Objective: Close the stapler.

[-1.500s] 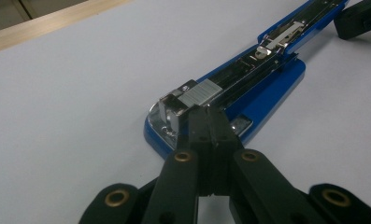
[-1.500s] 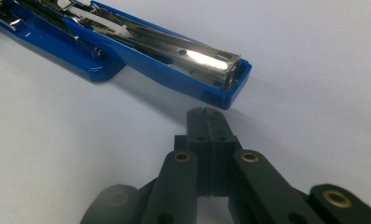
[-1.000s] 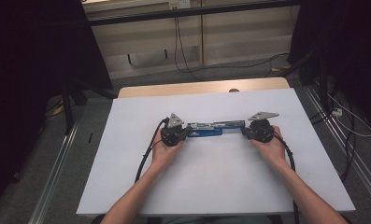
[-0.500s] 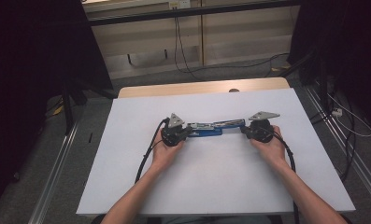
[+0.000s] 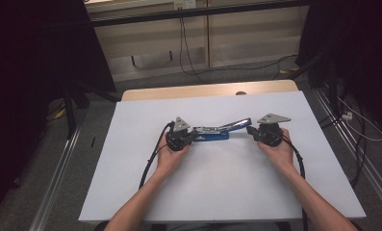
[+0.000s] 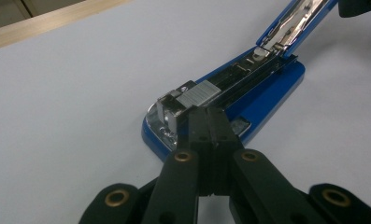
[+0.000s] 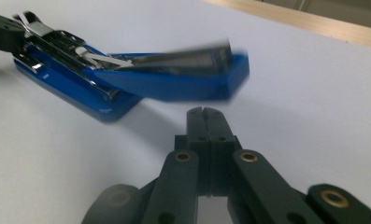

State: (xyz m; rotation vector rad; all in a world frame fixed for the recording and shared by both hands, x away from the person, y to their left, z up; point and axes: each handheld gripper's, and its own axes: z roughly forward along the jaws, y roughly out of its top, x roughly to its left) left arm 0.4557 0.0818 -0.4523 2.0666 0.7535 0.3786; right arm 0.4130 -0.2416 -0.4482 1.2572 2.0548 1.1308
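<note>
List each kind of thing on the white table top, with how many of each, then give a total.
Blue stapler, opened up: 1
Hand-held gripper, left and right: 2
Total: 3

High view down over the table (image 5: 131, 192); both tongs views close, sharing the blue stapler (image 6: 248, 88).

left gripper (image 5: 194, 136): black jaws, brass-ringed pivots, grey three-cornered plate, black cable | right gripper (image 5: 250, 130): same black build, grey plate, black cable | forearms: bare, no sleeves visible
</note>
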